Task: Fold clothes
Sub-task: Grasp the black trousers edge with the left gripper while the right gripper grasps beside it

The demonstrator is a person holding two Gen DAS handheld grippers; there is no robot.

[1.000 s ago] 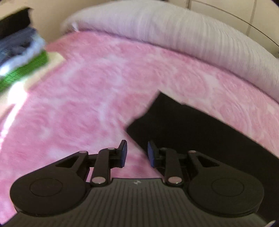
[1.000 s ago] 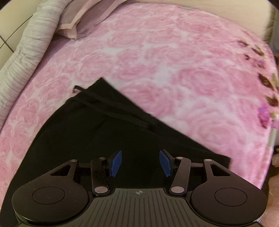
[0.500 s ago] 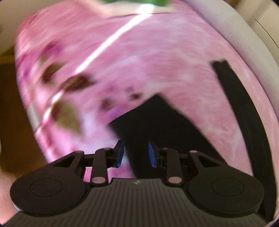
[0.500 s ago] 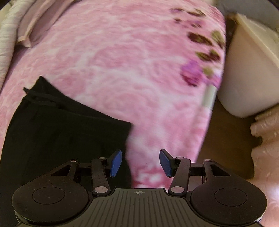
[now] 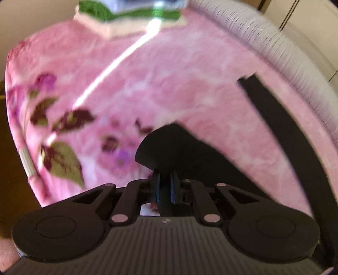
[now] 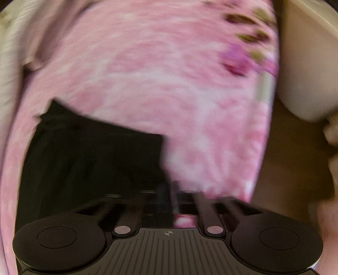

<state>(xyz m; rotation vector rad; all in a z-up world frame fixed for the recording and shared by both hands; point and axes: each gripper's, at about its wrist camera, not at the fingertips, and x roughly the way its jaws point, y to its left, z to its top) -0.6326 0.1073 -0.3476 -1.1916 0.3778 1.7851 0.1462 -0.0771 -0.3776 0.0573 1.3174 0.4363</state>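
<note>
- The left claw (image 5: pixel 164 186) has its two blue pads drawn almost together, with a corner of the black garment (image 5: pixel 190 152) pinched between them; a rounded lobe of the cloth bulges up just ahead of the fingertips.
- From that pinch the black cloth runs off ahead and to the claw's right across the pink flowered bedspread (image 5: pixel 169 84), and a long dark band of it (image 5: pixel 285 131) curves along the far right.
- Ahead and to the left of the left claw the bedspread shows dark leaf and purple flower prints near its edge, and a bright streak of sunlight (image 5: pixel 118 65) cuts across it.
- Far ahead, at the top of that view, sits a stack of folded things (image 5: pixel 131 10), green and white showing; a pale ribbed bolster (image 5: pixel 285 48) lies along the right.
- The right claw (image 6: pixel 169 194) is smeared with motion blur; its fingers look drawn in close, right at the near corner of the black garment (image 6: pixel 95 158), but I cannot tell whether they have actually closed on the cloth.
- The black garment spreads ahead and to the left of the right claw, lying flat on the pink bedspread (image 6: pixel 169 74).
- To the right claw's right the bed ends, with brown floor (image 6: pixel 295 158) and a cream-coloured tub (image 6: pixel 306 63) beyond the edge.
</note>
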